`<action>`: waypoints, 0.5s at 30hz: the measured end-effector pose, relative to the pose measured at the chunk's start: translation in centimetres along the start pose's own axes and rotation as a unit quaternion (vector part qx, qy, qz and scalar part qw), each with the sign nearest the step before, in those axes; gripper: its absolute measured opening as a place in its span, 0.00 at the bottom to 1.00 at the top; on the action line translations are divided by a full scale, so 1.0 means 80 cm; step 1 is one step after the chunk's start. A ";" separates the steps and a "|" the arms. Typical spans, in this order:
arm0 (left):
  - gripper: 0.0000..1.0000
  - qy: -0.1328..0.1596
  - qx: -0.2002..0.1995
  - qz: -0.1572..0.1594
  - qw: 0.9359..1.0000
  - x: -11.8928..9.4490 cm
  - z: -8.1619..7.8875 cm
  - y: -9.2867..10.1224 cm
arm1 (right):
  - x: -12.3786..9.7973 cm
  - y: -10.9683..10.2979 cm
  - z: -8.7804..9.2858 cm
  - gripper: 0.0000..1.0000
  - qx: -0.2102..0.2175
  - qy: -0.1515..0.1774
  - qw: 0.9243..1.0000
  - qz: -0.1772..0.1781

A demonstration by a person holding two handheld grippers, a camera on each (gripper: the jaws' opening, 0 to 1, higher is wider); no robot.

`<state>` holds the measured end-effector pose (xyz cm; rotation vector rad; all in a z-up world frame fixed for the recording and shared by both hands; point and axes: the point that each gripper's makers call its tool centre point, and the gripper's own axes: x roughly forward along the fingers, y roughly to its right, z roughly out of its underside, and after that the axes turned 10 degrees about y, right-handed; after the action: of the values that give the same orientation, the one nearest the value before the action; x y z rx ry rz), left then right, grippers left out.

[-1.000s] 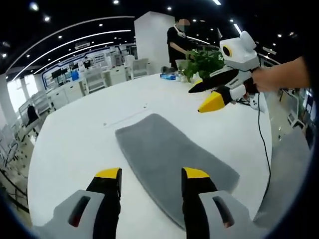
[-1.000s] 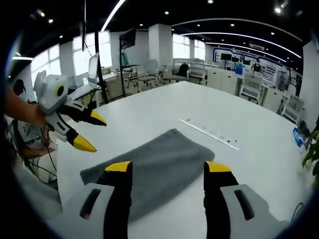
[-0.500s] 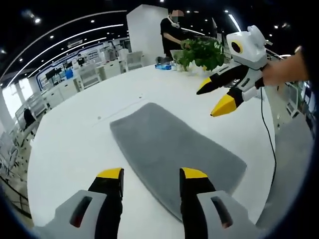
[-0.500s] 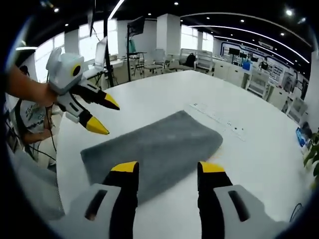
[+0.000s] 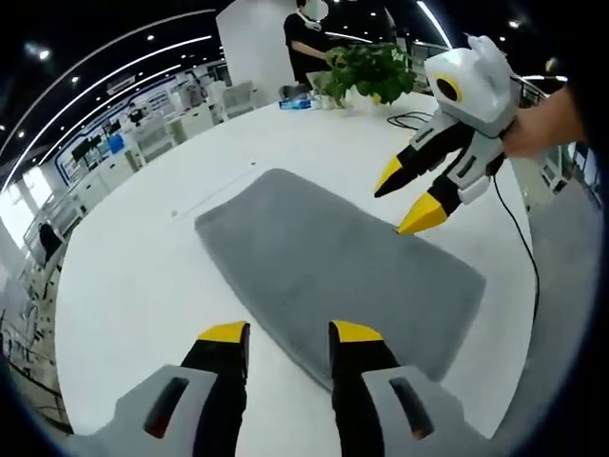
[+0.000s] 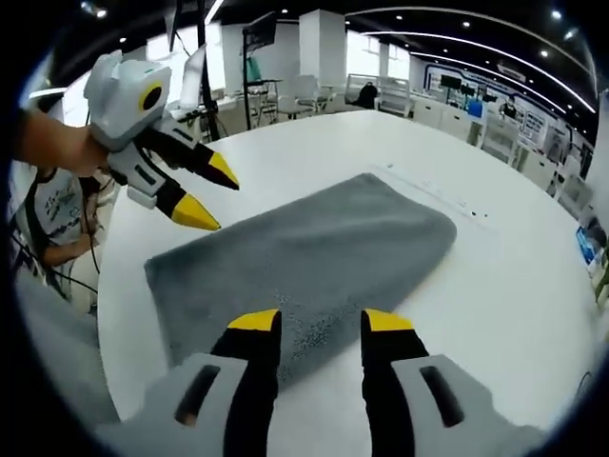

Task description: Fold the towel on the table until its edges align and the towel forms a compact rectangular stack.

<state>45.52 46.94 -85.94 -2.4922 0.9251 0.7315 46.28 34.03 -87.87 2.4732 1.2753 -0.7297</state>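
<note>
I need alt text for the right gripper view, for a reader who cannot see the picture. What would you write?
A gray towel lies flat on a white table, and the right tool hangs open over its near edge. The left tool, held by a person's hand, comes in from the left, open, its lower tip close to the towel's far edge.

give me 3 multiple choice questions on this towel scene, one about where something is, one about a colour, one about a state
1. Where does the towel lie?
A. flat on the white table
B. draped over a chair
C. on the floor

2. What colour is the towel?
A. red
B. grey
C. yellow

3. How do the left tongs stand?
A. shut on the towel
B. shut on a cable
C. open, holding nothing

Answers: 1 A, it rests spread on the tabletop. 2 B, grey in the left and right gripper views. 3 C, a gap shows between the yellow tips at the towel's near edge.
</note>
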 end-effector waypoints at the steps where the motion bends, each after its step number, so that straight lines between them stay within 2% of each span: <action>1: 0.28 -0.001 -0.001 0.003 1.000 0.002 0.001 0.001 | 0.002 0.000 0.002 0.27 0.005 -0.002 1.000 0.001; 4: 0.26 -0.011 0.001 0.006 1.000 0.007 0.009 0.002 | 0.007 -0.005 0.007 0.26 0.006 -0.004 1.000 -0.002; 5: 0.24 -0.018 -0.004 0.005 1.000 0.010 0.015 0.001 | 0.009 -0.007 0.013 0.25 0.006 -0.015 1.000 -0.005; 7: 0.18 -0.022 -0.033 0.002 0.999 0.011 0.022 0.001 | 0.011 -0.008 0.026 0.23 0.011 -0.032 0.999 -0.009; 9: 0.17 -0.042 -0.060 0.004 0.997 0.012 0.036 0.003 | 0.013 -0.008 0.032 0.21 0.008 -0.036 0.999 -0.011; 11: 0.12 -0.056 -0.033 0.012 0.998 0.014 0.047 0.005 | 0.011 -0.005 0.046 0.20 -0.015 -0.057 0.998 -0.014; 13: 0.09 -0.070 -0.006 0.027 0.997 0.014 0.056 0.011 | 0.010 -0.006 0.044 0.20 0.001 -0.044 0.999 -0.016; 14: 0.07 -0.079 -0.004 0.033 0.996 0.014 0.064 0.018 | 0.009 -0.004 0.045 0.19 0.003 -0.046 0.999 -0.016; 15: 0.05 -0.073 -0.008 0.034 0.997 0.016 0.065 0.021 | 0.009 -0.004 0.046 0.19 0.002 -0.046 0.999 -0.018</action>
<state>43.41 47.75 -91.05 -2.3937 0.9574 0.9340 45.24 33.11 -91.35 2.3963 1.2889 -0.8461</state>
